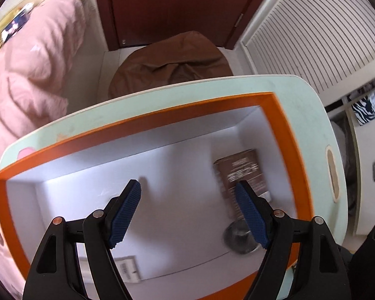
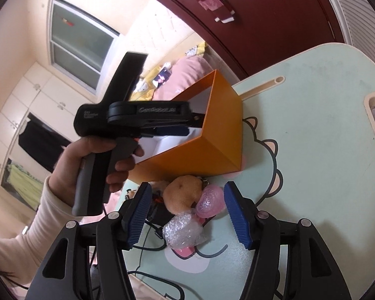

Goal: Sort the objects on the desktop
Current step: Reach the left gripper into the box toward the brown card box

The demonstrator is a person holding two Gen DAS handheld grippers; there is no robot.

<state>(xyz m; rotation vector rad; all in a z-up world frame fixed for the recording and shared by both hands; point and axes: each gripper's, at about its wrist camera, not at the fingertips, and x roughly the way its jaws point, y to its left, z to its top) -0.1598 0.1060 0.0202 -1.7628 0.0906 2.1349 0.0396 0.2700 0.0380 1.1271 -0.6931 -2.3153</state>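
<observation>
Pale green and printed with a cartoon animal, the desk (image 2: 312,150) is standing in a bedroom, with a pink quilt (image 1: 37,70) on one side and a dark red door (image 1: 175,7) behind. An orange box (image 2: 212,150) with a white inside is sitting on the desk. The left claw (image 1: 187,210) is pointing steeply down into the box, its jaws standing wide apart with nothing between them. On the box floor a brown packet (image 1: 240,170) and a round metal piece (image 1: 240,237) are lying near the right-hand finger; both are blurred. It looks as if the left claw is in the dropping-off step, with the packet already lying sorted.

The right claw (image 2: 187,215) is hovering over a small heap just in front of the box: a tan plush toy (image 2: 182,192), a pink shiny thing (image 2: 210,202) and a wad of bubble wrap (image 2: 182,232), all touching one another, with black cables (image 2: 152,245) alongside. Its jaws are part open, and the pads are not pressing on anything.

The next move is probably a pick from the heap. It calls for lowering the right claw around one item only, likely the plush toy, and for the left claw clearing the box mouth first.
</observation>
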